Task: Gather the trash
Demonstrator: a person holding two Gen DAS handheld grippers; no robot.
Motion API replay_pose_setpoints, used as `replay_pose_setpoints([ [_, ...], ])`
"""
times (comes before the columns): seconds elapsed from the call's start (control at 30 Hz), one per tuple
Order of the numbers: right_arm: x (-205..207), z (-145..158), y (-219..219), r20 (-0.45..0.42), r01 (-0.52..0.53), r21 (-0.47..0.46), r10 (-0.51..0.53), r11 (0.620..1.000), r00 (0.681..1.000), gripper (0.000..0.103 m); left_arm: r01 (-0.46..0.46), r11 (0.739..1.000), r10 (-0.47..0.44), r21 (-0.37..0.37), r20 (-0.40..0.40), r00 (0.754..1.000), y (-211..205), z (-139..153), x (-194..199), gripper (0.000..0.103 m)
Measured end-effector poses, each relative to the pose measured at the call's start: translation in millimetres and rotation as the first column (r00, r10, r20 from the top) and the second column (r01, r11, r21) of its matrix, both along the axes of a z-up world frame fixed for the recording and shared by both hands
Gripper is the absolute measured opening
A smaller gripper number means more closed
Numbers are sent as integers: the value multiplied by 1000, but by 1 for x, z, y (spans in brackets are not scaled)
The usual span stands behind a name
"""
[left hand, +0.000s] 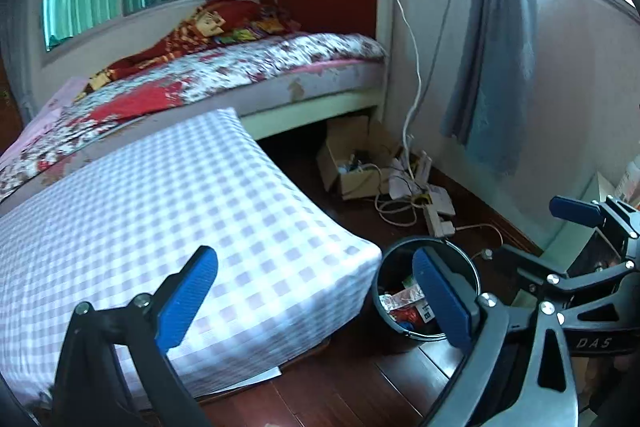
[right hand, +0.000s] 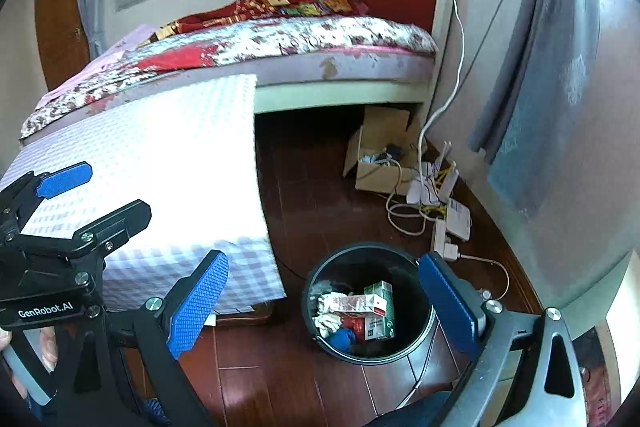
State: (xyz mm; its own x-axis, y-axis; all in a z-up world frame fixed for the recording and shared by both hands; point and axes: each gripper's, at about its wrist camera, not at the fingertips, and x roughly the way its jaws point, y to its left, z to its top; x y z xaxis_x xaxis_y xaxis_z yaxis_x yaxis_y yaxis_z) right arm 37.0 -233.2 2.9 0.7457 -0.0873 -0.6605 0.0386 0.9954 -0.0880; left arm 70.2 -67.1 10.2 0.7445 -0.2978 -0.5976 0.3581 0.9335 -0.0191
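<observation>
A black round trash bin (right hand: 332, 343) stands on the wooden floor beside the checked mattress; it also shows in the left wrist view (left hand: 390, 331). It holds trash: a green and white carton (right hand: 380, 311), crumpled wrappers (right hand: 332, 307) and a blue scrap (right hand: 343, 339). My right gripper (right hand: 324, 301) is open and empty, held above the bin. My left gripper (left hand: 316, 297) is open and empty, over the mattress corner and the bin's left side. The right gripper also shows at the right edge of the left wrist view (left hand: 576, 211).
A checked mattress (left hand: 160, 219) lies low on the left, with a bed (left hand: 248, 67) behind it. An open cardboard box (right hand: 380, 155), cables and a power strip (right hand: 444, 235) lie on the floor by the wall. A blue curtain (right hand: 552, 99) hangs at right.
</observation>
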Motion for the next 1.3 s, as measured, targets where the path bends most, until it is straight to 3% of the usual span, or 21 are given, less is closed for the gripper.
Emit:
replay_pose_setpoints([
  [0.23,-23,27,25,79,-27,-24,29,999,996,98,-89,996,91,-25,68,994,34,23,-27,102],
  [0.47,-43,44,39,129,-31,-32,35,999,991,100,-155,985,161,-71,82,984,54,29,-51,102],
  [0.63,-54,48,44,138,-38,-36,42,999,989,101,-158,982,168,-105,90,982,60,35,-64,102],
  [1.3,-59,45,36,137,1,-20,1,1000,991,102,-140,987,146,-77,78,986,49,32,-70,102],
])
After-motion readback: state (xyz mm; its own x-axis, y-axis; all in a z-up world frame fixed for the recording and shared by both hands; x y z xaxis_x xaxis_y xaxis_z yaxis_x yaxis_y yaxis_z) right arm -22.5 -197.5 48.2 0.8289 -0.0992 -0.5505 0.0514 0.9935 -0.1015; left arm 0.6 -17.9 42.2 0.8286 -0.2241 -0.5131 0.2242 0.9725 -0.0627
